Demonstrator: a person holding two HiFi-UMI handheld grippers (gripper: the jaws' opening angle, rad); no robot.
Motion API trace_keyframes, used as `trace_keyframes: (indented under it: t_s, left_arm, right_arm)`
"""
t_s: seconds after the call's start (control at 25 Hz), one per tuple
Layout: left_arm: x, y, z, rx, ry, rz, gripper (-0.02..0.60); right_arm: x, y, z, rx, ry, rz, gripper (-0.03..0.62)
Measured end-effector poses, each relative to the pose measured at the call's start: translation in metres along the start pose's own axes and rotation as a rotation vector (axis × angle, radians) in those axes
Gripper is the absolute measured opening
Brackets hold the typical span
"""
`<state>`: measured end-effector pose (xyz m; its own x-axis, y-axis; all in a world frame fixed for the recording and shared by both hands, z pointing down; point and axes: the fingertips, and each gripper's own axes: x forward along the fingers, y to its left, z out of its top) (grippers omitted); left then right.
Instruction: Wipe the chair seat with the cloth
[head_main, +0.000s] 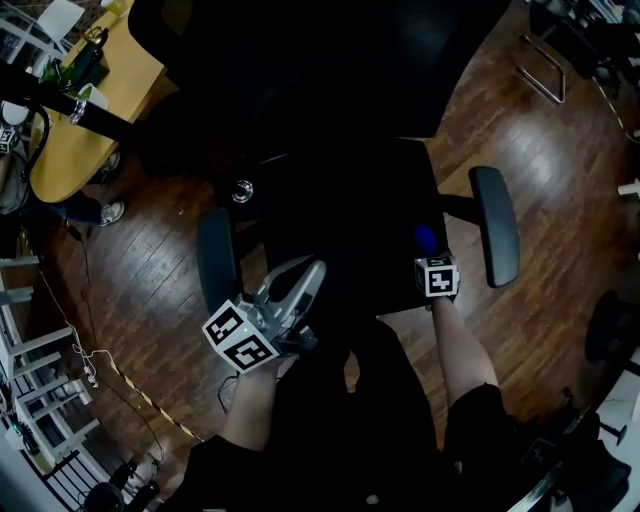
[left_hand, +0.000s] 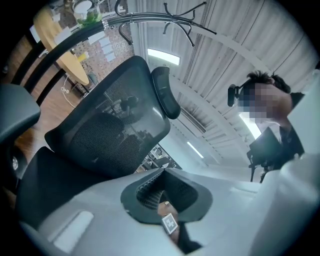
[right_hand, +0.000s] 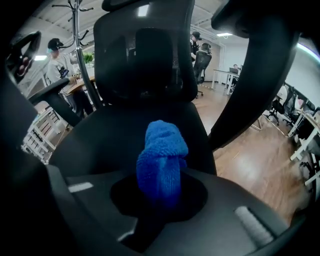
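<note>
The black office chair's seat lies in the middle of the head view, between its two armrests. My right gripper is shut on a bunched blue cloth over the seat's right front part. In the right gripper view the cloth sticks out of the right gripper toward the seat and the backrest. Whether the cloth touches the seat I cannot tell. My grey left gripper hangs by the seat's left front, shut and holding nothing. The left gripper points up at the mesh backrest.
A wooden table stands at the upper left on the plank floor, with cables on the floor below it. Another chair's base is at the right edge. A person and a coat stand are behind the chair.
</note>
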<state>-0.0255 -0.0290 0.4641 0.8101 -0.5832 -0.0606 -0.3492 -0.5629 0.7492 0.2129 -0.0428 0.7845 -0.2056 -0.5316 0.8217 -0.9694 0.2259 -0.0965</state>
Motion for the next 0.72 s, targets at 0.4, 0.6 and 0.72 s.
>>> trace_keyframes:
  t_s: [0.4,0.6,0.72]
  left_arm:
    - [-0.038,0.012,0.041,0.022,-0.120,0.102,-0.008]
    - [-0.079,0.021,0.059,0.039,-0.194,0.179,-0.008]
    - [-0.104,0.037,0.063,0.034,-0.239,0.240,-0.008]
  right_arm:
    - [0.020,0.156,0.030,-0.088,0.017,0.316,0.037]
    - [0.028,0.278,0.024,-0.131,0.063,0.492,0.037]
    - [0.027,0.337,0.008,-0.166,0.107,0.594,0.037]
